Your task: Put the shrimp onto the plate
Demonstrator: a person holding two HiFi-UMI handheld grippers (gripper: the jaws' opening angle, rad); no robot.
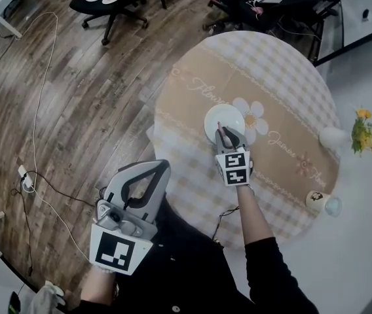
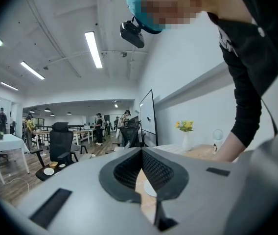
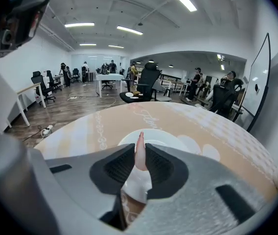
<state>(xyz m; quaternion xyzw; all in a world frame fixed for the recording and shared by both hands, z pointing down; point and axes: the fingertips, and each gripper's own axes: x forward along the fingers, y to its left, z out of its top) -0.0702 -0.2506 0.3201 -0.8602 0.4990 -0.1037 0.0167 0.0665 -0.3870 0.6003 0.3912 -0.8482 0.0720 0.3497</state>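
Right gripper (image 1: 224, 135) clamped on shrimp (image 3: 140, 153), held over the white plate (image 1: 230, 114) at frame centre, on round table (image 1: 284, 77). Left gripper (image 1: 152, 169) closed, empty, lower left, off the table.

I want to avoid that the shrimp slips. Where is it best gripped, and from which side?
Grip the shrimp across its flat sides at the wider body, coming from behind so the thin pointed end leads. The right gripper holds it that way now, over the plate. The tapering tip would probably offer too little to clamp.
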